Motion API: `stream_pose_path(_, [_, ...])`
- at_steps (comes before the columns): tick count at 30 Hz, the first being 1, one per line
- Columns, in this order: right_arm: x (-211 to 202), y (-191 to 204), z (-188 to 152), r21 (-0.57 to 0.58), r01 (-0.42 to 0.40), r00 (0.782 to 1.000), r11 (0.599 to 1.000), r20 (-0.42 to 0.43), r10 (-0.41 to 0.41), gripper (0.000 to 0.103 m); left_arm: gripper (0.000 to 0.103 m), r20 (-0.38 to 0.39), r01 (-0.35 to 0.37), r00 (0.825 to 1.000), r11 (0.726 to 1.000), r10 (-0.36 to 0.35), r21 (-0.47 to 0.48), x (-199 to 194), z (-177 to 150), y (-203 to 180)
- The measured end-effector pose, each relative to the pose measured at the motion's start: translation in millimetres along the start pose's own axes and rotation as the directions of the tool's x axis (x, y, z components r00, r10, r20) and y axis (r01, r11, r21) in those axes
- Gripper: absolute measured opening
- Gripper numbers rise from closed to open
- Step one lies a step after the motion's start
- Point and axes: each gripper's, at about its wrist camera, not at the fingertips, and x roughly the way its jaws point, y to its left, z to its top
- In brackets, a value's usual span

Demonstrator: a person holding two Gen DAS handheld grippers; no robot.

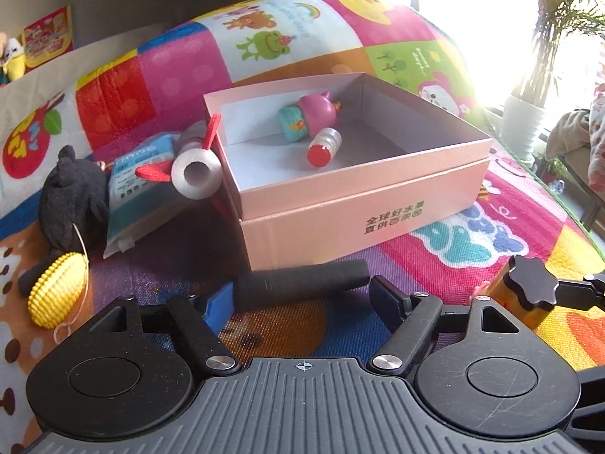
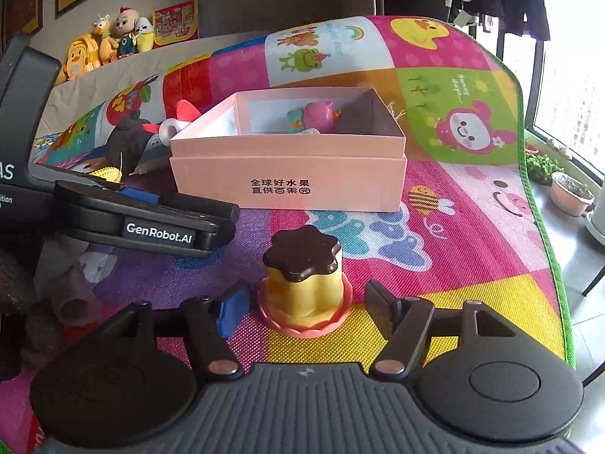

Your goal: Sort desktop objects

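You have a colourful cartoon play mat (image 2: 472, 227) carrying everything. On it, take the pink box (image 2: 287, 174) as landmark: the pudding toy (image 2: 302, 287) stands in front of it, and the black foam roll (image 1: 302, 280) lies just in front. To its left lie a blue packet (image 1: 140, 189), black plush (image 1: 72, 204) and yellow corn toy (image 1: 56, 287).

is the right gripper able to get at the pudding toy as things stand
Probably yes. The pudding toy stands upright on the mat between the right gripper's open fingers, neither touching it. Nothing lies between them; the left gripper sits off to the side.
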Motion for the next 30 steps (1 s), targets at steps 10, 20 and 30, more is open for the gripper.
stream_pose_path(10, [-2.4,1.4,-0.8,-0.025,0.005,1.0,1.0,-0.012,-0.005,0.057,0.08,-0.001,0.028,1.0,0.998,-0.028,0.049,-32.4,-16.5,3.6])
stream_pose_path(20, [-55.8,-5.1,5.4,-0.046,-0.095,0.995,0.994,-0.03,0.093,0.038,0.081,0.004,0.125,0.992,0.989,-0.125,0.077,-102.5,-57.8,19.5])
stream_pose_path(30, [-37.9,1.0,2.0,-0.105,-0.029,0.999,0.994,-0.043,0.024,0.067,0.081,0.039,0.145,0.988,0.988,-0.146,0.049,-113.5,-57.9,18.9])
